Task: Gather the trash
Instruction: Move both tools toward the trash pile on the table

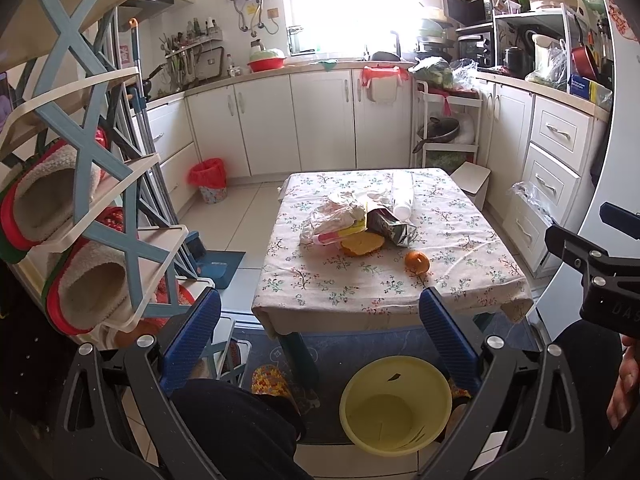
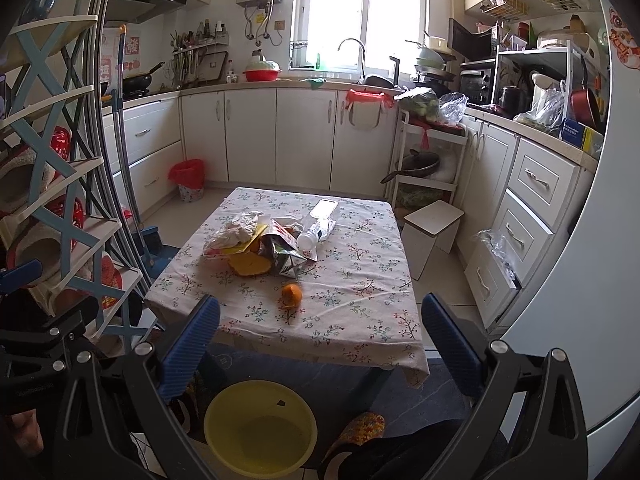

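Well ahead of both open claws (image 1: 320, 328) (image 2: 320, 332) lies table trash (image 1: 360, 220).

Ahead of me I see white cabinets (image 1: 320, 120), a bright window (image 2: 360, 12), a white stool (image 2: 434, 226) and a shoe rack (image 1: 80, 184) to my left.

I see bare cloth around the orange peel (image 2: 291, 294) at the table's (image 2: 360, 320) near edge; the trash pile (image 2: 264, 246) crowds the middle.
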### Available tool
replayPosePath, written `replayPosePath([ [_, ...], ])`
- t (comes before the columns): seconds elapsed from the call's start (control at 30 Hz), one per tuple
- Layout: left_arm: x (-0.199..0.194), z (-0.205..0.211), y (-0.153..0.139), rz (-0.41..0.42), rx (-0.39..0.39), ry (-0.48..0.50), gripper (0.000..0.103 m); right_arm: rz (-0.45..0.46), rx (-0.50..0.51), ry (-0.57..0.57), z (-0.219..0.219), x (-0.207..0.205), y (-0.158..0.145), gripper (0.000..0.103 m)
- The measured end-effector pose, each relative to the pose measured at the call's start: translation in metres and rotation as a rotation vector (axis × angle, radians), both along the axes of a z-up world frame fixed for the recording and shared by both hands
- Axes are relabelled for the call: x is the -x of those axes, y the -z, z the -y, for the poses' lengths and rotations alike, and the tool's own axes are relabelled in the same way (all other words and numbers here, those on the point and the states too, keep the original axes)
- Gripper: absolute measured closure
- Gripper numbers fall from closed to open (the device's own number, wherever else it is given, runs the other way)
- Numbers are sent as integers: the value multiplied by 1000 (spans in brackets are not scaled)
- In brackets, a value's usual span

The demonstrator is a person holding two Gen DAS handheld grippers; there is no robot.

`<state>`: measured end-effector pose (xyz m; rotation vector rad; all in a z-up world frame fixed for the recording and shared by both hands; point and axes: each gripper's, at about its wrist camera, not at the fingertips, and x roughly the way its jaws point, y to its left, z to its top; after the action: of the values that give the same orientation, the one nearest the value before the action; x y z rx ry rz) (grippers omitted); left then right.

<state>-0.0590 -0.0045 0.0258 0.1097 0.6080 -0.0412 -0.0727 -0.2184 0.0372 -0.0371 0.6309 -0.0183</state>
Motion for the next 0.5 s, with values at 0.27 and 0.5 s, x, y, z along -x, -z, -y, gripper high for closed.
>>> replayPosePath([
  [0.27,-9,1,5,-17,-6,0,8,-27,-19,-7,2,-7,7,6],
  [0.5,-17,2,10,-36,-11,0,8,-56,-34,-13,3,-14,16,6],
])
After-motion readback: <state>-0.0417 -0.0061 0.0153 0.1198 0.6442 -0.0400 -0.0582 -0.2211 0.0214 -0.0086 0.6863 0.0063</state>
